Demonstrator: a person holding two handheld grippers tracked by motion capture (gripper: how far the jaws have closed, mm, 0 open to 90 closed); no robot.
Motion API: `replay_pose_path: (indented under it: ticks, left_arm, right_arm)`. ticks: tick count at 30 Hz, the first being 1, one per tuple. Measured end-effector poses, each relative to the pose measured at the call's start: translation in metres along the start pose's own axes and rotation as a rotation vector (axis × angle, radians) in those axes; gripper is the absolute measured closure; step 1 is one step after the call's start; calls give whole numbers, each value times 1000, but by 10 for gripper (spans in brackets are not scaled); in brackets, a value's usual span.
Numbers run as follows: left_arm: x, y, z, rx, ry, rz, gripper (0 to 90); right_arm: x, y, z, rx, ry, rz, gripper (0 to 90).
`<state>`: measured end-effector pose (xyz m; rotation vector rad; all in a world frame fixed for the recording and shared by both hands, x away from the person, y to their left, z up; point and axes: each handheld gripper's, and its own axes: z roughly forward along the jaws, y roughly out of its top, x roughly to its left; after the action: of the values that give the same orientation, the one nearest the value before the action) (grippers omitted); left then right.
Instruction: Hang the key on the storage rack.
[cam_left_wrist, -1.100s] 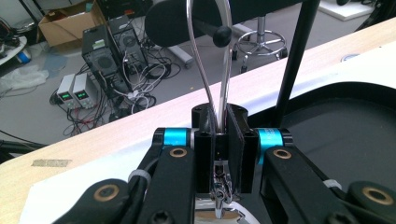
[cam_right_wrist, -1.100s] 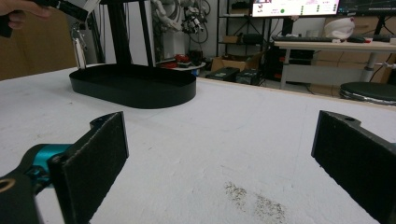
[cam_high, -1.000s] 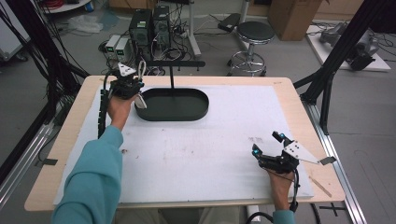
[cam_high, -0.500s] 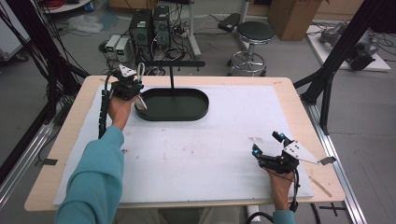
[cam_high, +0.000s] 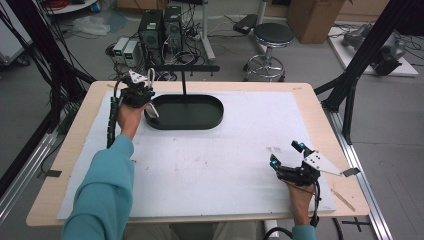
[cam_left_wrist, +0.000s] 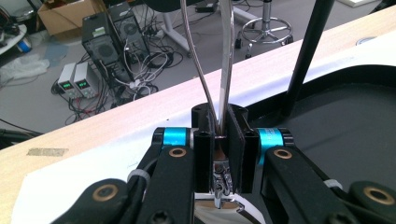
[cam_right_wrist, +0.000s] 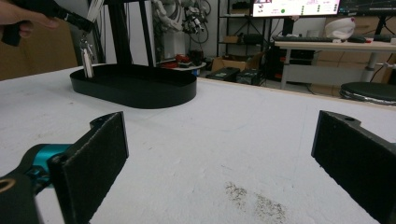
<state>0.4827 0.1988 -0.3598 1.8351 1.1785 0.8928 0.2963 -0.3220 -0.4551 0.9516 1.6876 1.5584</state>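
A black oval tray (cam_high: 210, 120) lies at the table's far left, and a thin post (cam_high: 183, 85) with a crossbar (cam_high: 187, 68) rises behind it. My left gripper (cam_high: 144, 88) hovers over the tray's left end and is shut on a thin metal loop (cam_left_wrist: 224, 56). The loop sticks up past the jaws. Its small clasp (cam_left_wrist: 220, 183) and a white strap (cam_high: 153, 111) hang below them. Seen from the right gripper view, this piece (cam_right_wrist: 87, 57) dangles over the tray's rim (cam_right_wrist: 135, 95). My right gripper (cam_high: 286, 154) rests low at the near right, open, with nothing between its pads (cam_right_wrist: 105, 156).
A white mat (cam_high: 220, 160) covers most of the wooden table (cam_high: 320, 95). A dark smudge (cam_right_wrist: 252, 198) marks the mat just ahead of the right gripper. Beyond the far edge are a round stool (cam_high: 273, 35), computer boxes (cam_high: 161, 26) and cables on the floor.
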Motion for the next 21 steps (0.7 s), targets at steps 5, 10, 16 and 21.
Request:
replay_pose_path:
  ticks: [5, 10, 16, 21]
  left_arm:
    - [4, -2, 1, -7, -46, -23, 799]
    - [6, -5, 4, 14, -79, -36, 783]
    - [10, -6, 2, -6, -103, -55, 766]
    - [16, -6, -3, -16, -147, -74, 560]
  right_arm:
    - [0, 0, 0, 0, 0, -2, 31]
    - [0, 0, 0, 0, 0, -1, 31]
    - [0, 0, 0, 0, -1, 0, 30]
    - [0, 0, 0, 0, -1, 1, 31]
